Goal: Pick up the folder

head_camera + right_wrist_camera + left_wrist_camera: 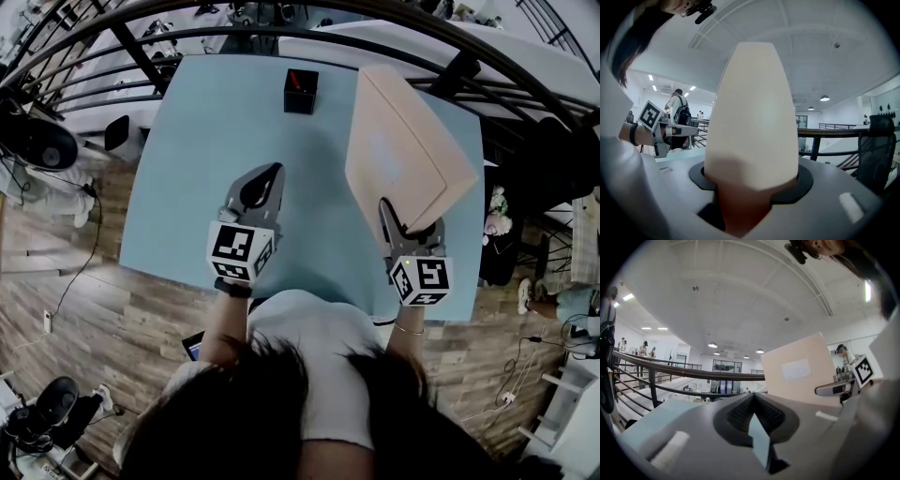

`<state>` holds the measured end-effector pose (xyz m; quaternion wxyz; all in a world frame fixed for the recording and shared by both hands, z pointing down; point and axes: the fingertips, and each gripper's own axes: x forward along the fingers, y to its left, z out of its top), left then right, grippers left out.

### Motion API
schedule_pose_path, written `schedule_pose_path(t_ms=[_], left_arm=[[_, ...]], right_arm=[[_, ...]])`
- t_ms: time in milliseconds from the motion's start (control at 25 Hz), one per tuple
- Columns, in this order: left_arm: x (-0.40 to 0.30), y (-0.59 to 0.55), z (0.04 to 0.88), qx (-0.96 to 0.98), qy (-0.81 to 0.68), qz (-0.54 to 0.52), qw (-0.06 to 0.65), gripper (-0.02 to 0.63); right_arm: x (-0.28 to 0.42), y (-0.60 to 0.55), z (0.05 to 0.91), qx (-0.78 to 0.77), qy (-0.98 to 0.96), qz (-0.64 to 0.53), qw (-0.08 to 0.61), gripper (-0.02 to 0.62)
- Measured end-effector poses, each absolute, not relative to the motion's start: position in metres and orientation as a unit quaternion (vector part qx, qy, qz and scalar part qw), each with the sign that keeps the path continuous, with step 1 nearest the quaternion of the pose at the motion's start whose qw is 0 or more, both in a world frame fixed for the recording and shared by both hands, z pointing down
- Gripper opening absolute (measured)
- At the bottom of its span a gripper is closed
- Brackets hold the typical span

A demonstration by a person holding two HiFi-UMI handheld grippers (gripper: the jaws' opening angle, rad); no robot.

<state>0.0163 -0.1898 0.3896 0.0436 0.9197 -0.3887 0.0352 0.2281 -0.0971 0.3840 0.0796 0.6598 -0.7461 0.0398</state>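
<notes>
The folder [403,155] is a wide, pale beige binder. It stands lifted off the light blue table [197,141] at the right and tilts toward the far side. My right gripper [400,223] is shut on its near lower edge. In the right gripper view the folder [754,117] fills the middle and hides the jaws' tips. My left gripper [267,180] hovers over the middle of the table, shut, with nothing in it. In the left gripper view the shut left gripper [754,401] points level, and the folder [799,373] stands to its right with the right gripper [834,389] under it.
A small black box [300,91] stands near the table's far edge. A dark metal railing [281,33] curves behind the table. A black chair [876,150] is off to the right. People stand far off in the hall.
</notes>
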Motion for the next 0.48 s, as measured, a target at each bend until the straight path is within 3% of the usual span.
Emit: schedule_pose_path(t_ms=[480], left_arm=[[0.0156, -0.1922, 0.3897, 0.920, -0.389, 0.035, 0.044, 0.058]], right_arm=[[0.2307, -0.0996, 0.3844, 0.658, -0.748, 0.049, 0.070, 0.277]])
